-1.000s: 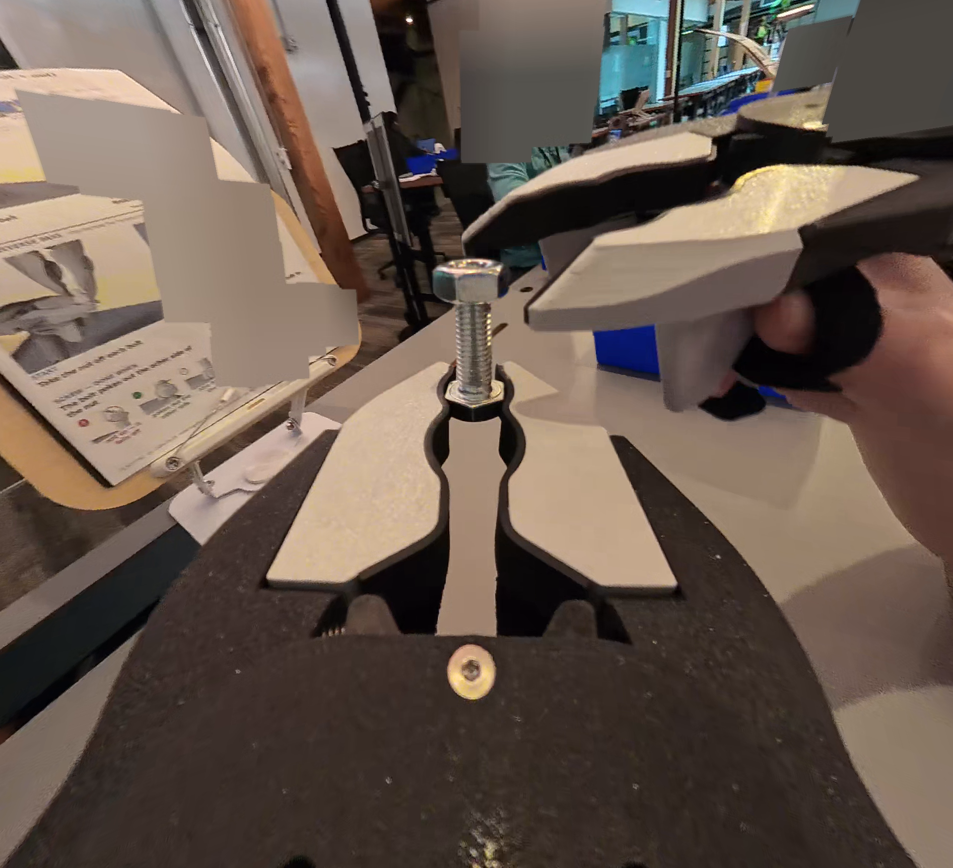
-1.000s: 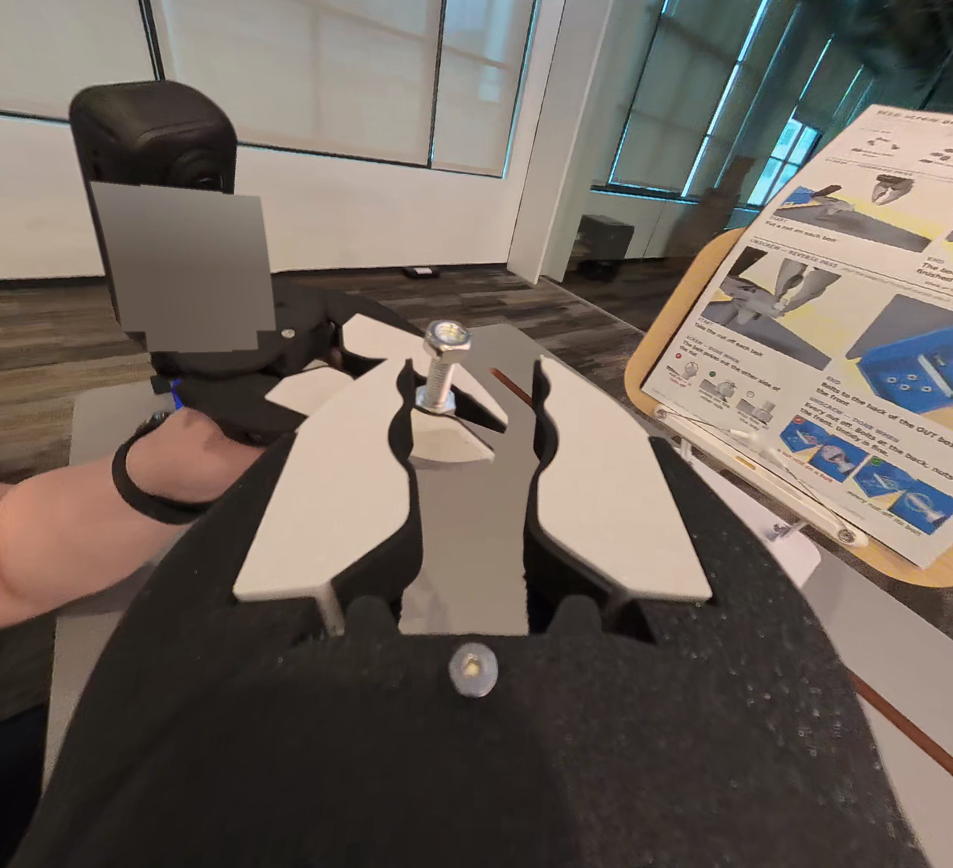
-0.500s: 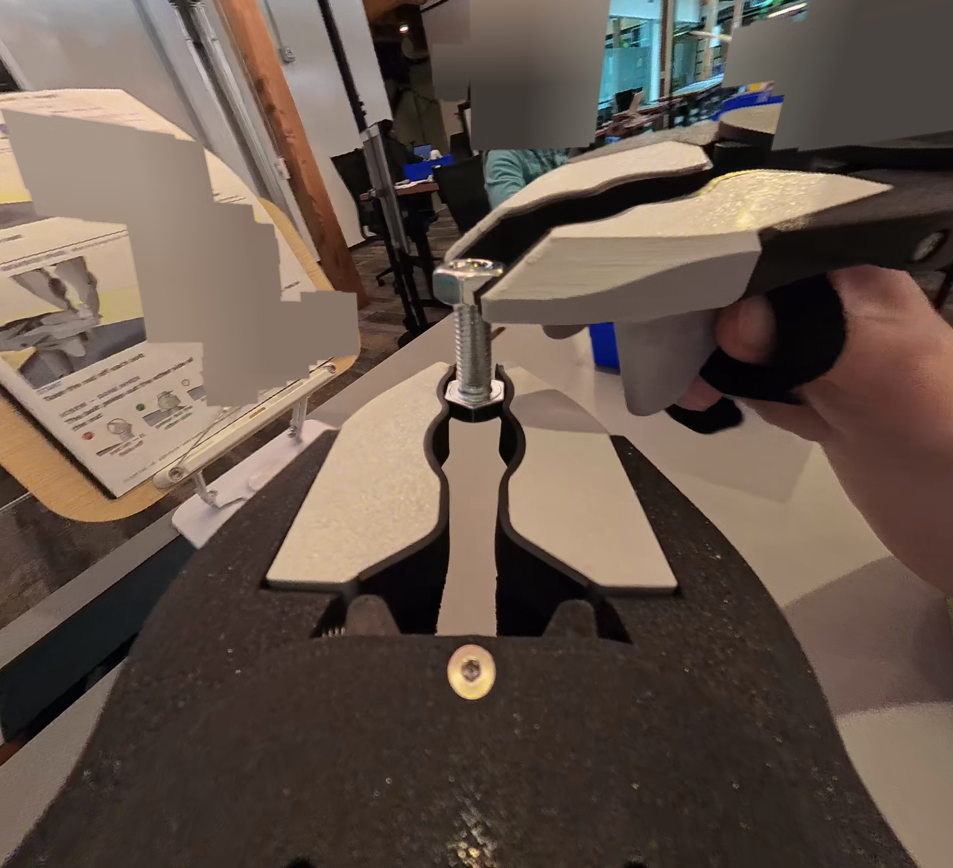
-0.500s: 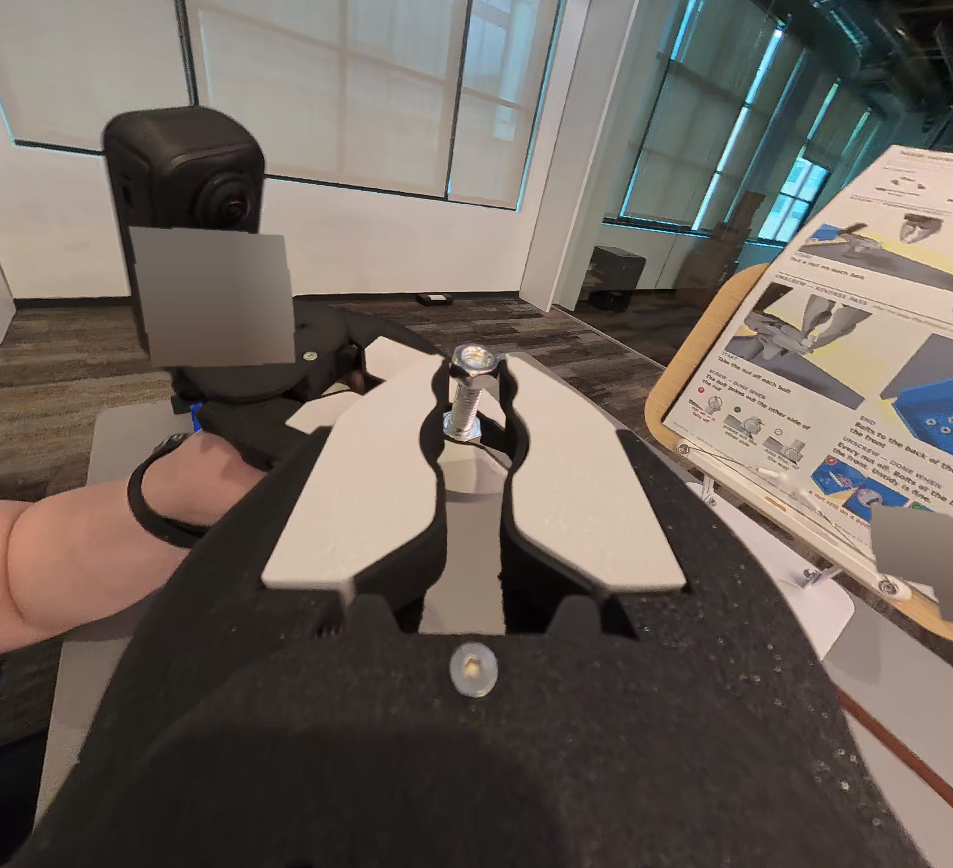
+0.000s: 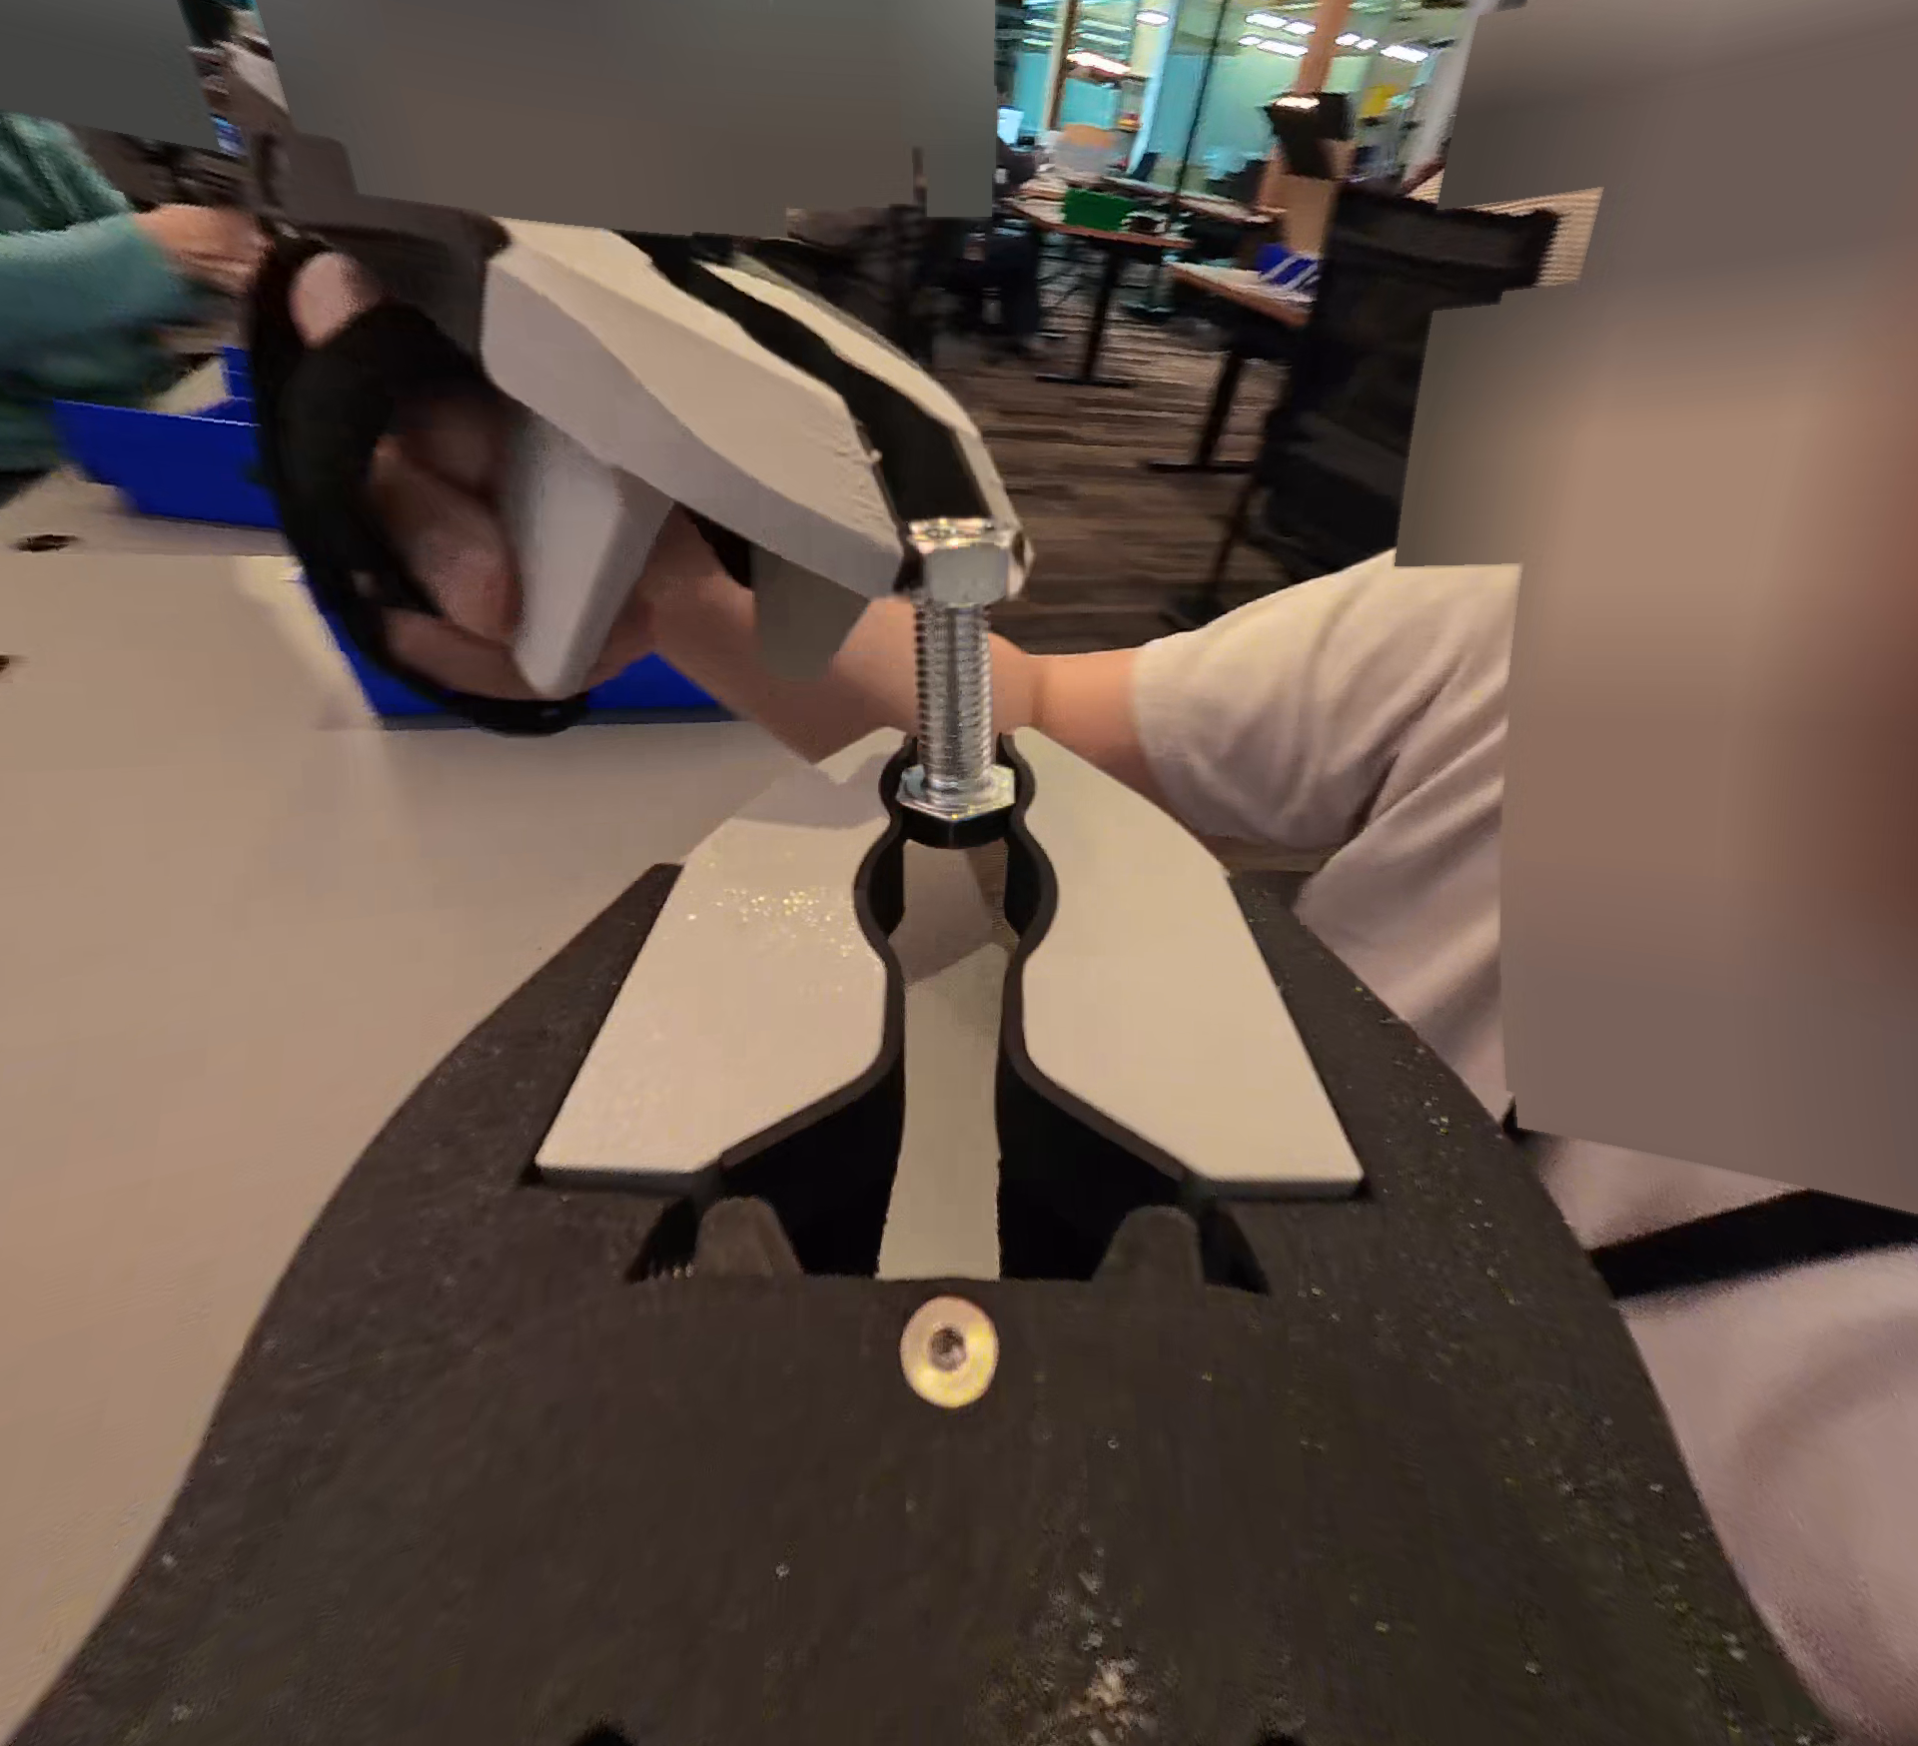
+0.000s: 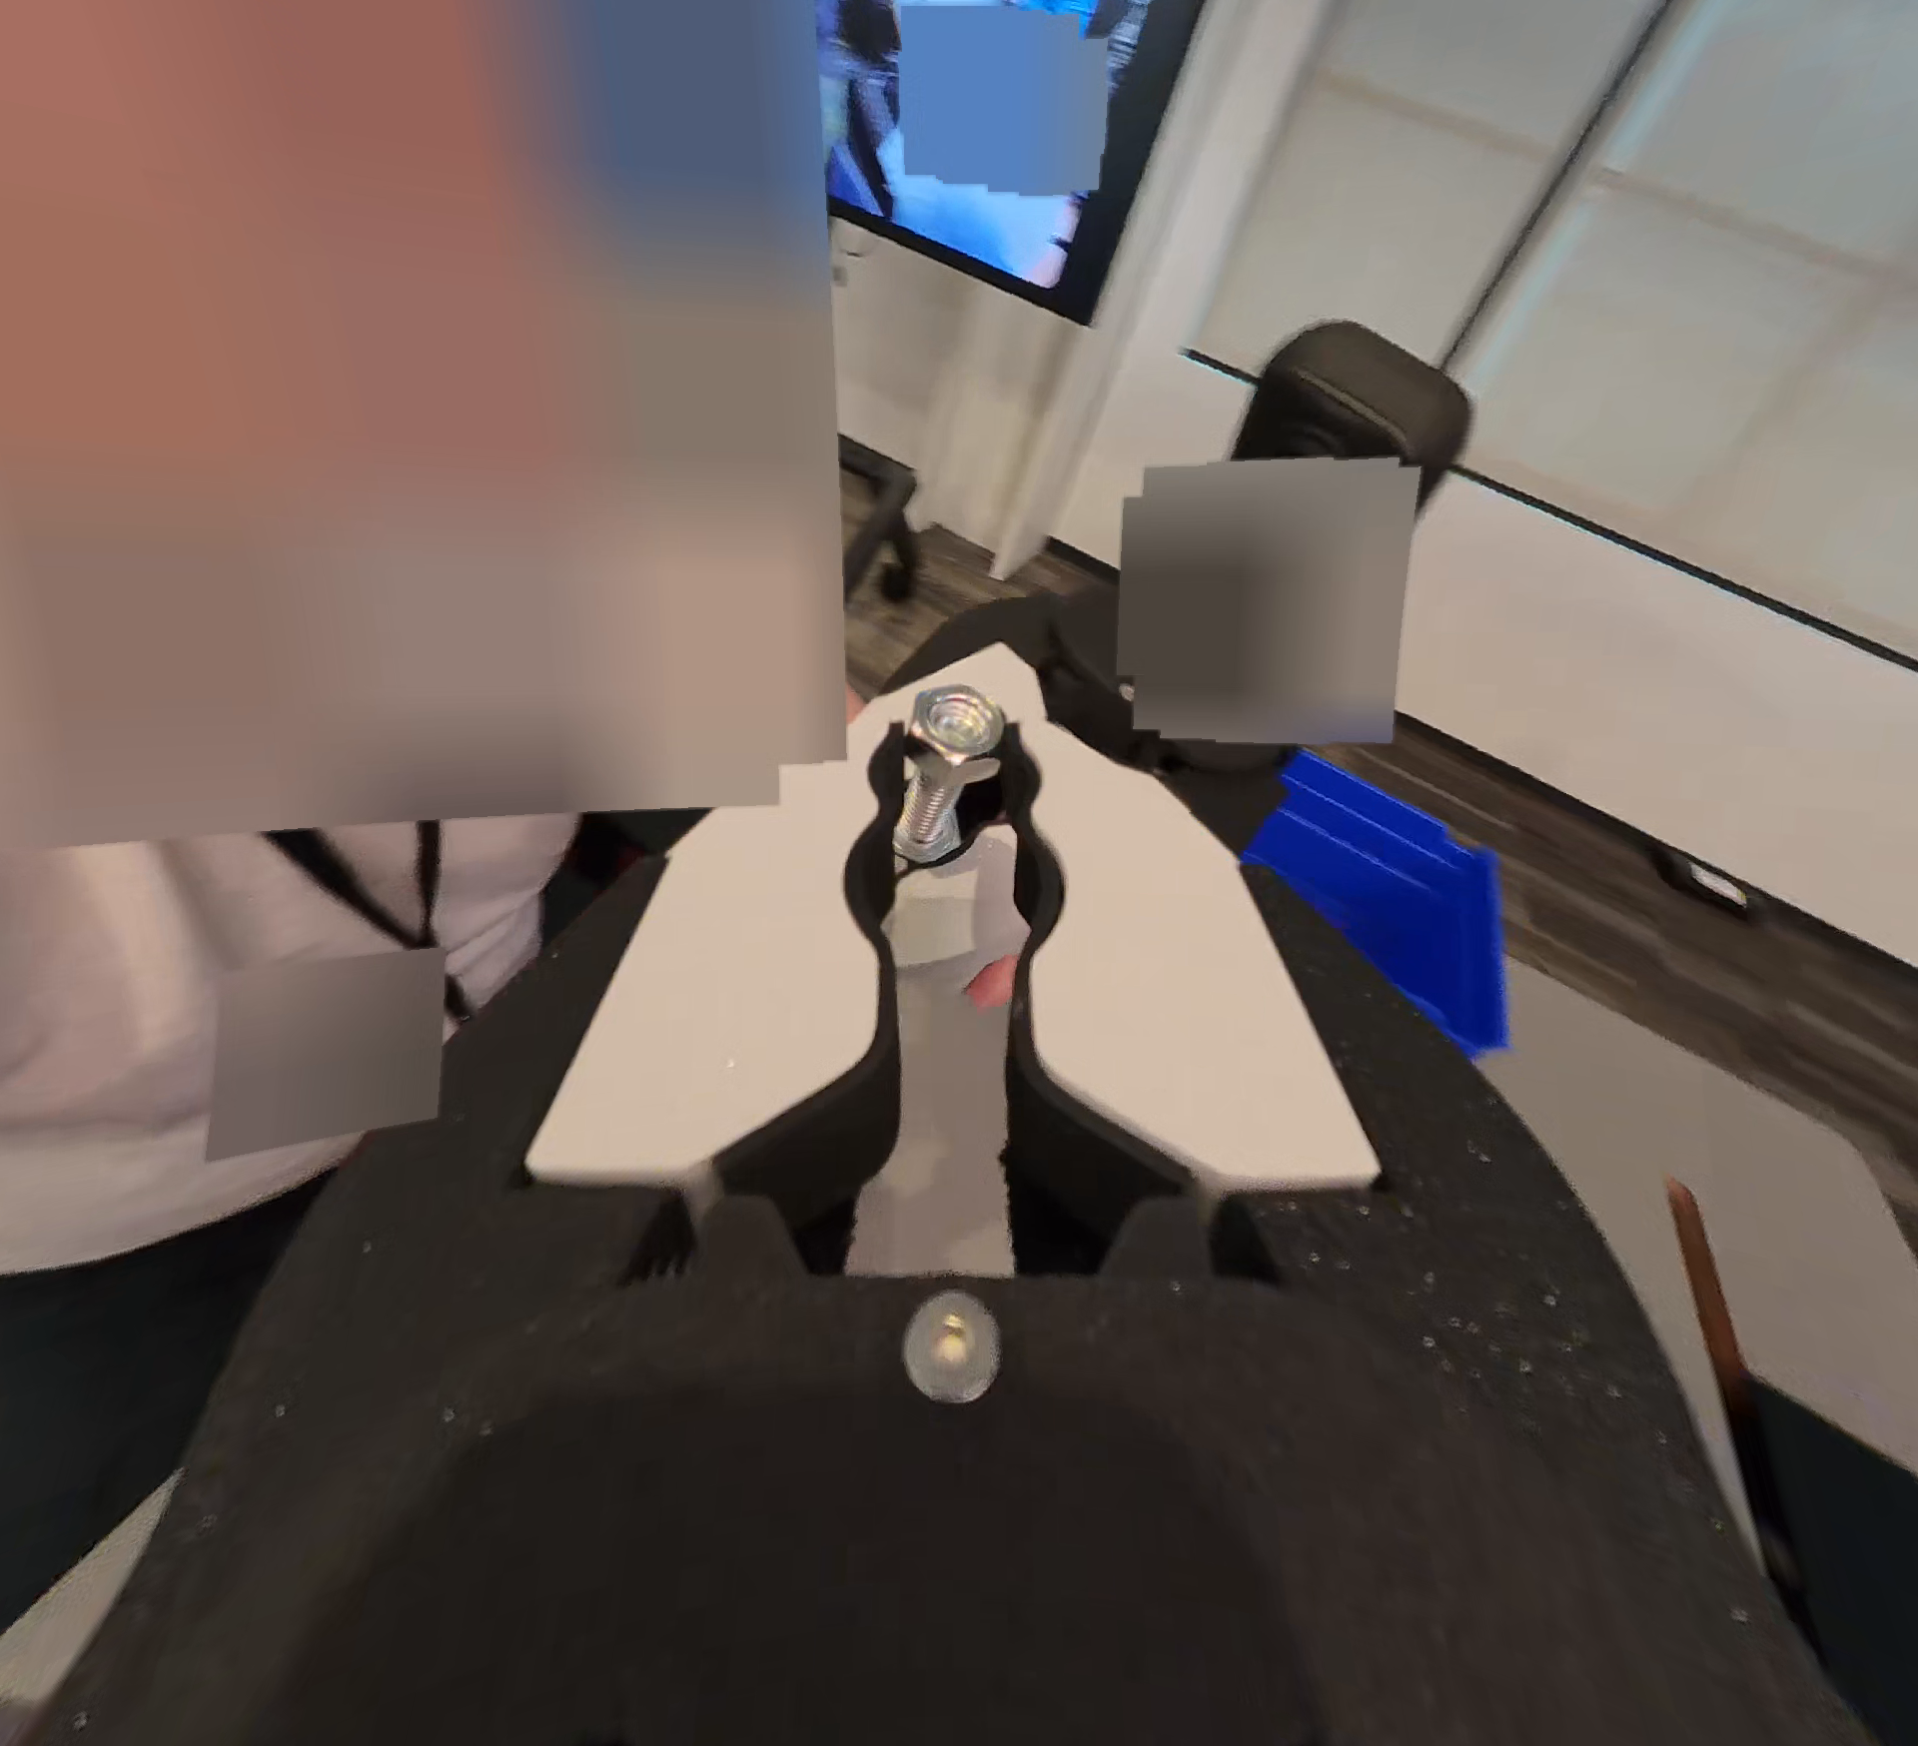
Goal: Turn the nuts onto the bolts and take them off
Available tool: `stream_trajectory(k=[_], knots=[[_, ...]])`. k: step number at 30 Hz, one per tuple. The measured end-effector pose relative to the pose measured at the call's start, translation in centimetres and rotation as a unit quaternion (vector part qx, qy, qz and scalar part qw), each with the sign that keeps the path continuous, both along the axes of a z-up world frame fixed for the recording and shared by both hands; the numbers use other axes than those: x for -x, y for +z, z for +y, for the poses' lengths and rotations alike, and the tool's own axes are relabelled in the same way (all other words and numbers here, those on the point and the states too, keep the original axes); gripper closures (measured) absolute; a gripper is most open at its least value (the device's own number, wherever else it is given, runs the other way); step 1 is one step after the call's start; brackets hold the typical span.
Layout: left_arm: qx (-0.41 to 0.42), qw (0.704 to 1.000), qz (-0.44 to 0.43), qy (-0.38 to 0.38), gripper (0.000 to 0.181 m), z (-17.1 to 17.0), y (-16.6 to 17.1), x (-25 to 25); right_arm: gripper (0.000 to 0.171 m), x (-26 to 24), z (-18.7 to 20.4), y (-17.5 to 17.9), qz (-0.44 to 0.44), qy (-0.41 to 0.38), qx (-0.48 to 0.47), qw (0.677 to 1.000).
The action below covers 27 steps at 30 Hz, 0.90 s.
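Bolt (image 5: 953,658) stood upright in the air above the grey table (image 5: 259,866), its hex head (image 6: 953,726) on top and the nut (image 5: 953,793) low on its thread. Left gripper (image 5: 953,809) was clamped on the nut at its fingertips. Right gripper (image 6: 953,752) was clenched on the bolt's head, reaching in from the left in the left wrist view. A blue bin (image 6: 1391,918) sat on the table behind them. A person's white sleeve (image 5: 1318,721) showed to the right.

Shiny threaded metal bolt (image 5: 953,658) and nut (image 5: 953,791) (both bright); matt, grainy black gripper (image 5: 950,799) plastic.
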<state>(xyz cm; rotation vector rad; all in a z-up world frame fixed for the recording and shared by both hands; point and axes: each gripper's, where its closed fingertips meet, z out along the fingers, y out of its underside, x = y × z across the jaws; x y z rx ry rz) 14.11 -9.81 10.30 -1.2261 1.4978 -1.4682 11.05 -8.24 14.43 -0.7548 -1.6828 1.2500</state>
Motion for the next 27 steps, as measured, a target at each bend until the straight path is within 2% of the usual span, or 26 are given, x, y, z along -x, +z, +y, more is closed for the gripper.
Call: stream_trajectory(k=[3, 6, 7, 9, 10, 15, 16, 18, 21, 27], knots=[[0.026, 0.999, -0.005, -0.023, 0.167, -0.5, 0.1, -0.2, 0.154, -0.3, -0.2, -0.1, 0.003, 0.031, 0.005, 0.999], [0.016, 1.0, 0.001, 0.011, 0.167, 0.7, -0.2, -0.2, 0.154, -0.2, 0.7, -0.2, 0.004, 0.007, 0.012, 1.0], [0.012, 0.999, 0.003, 0.031, 0.167, 1.3, -0.2, -0.2, 0.152, -0.2, 1.3, -0.1, 0.009, -0.014, 0.015, 1.0], [-0.005, 0.996, 0.011, 0.093, 0.167, 3.4, -0.5, -0.2, 0.133, 0.0, 3.1, 0.4, 0.017, -0.085, 0.045, 0.995], [-0.024, 0.991, 0.019, 0.133, 0.167, 4.7, -0.8, -0.2, 0.129, -0.1, 4.1, 0.7, 0.016, -0.127, 0.064, 0.99], [-0.087, 0.948, 0.045, 0.303, 0.167, 10.0, -1.7, 0.7, 0.129, -0.6, 8.4, 0.9, 0.014, -0.348, 0.143, 0.926], [-0.1, 0.939, 0.042, 0.327, 0.167, 10.8, -1.7, 0.9, 0.125, -0.5, 8.5, 0.7, 0.01, -0.371, 0.145, 0.917], [-0.117, 0.927, 0.043, 0.355, 0.167, 11.5, -1.7, 1.1, 0.127, -0.3, 8.9, 0.0, 0.004, -0.423, 0.132, 0.896], [-0.131, 0.92, 0.038, 0.367, 0.167, 11.6, -1.4, 1.2, 0.128, 0.2, 9.5, -1.1, -0.014, -0.471, 0.109, 0.875], [-0.166, 0.891, 0.042, 0.421, 0.167, 12.7, -1.1, 2.1, 0.135, 0.8, 9.6, -1.6, -0.016, -0.497, 0.134, 0.857]])
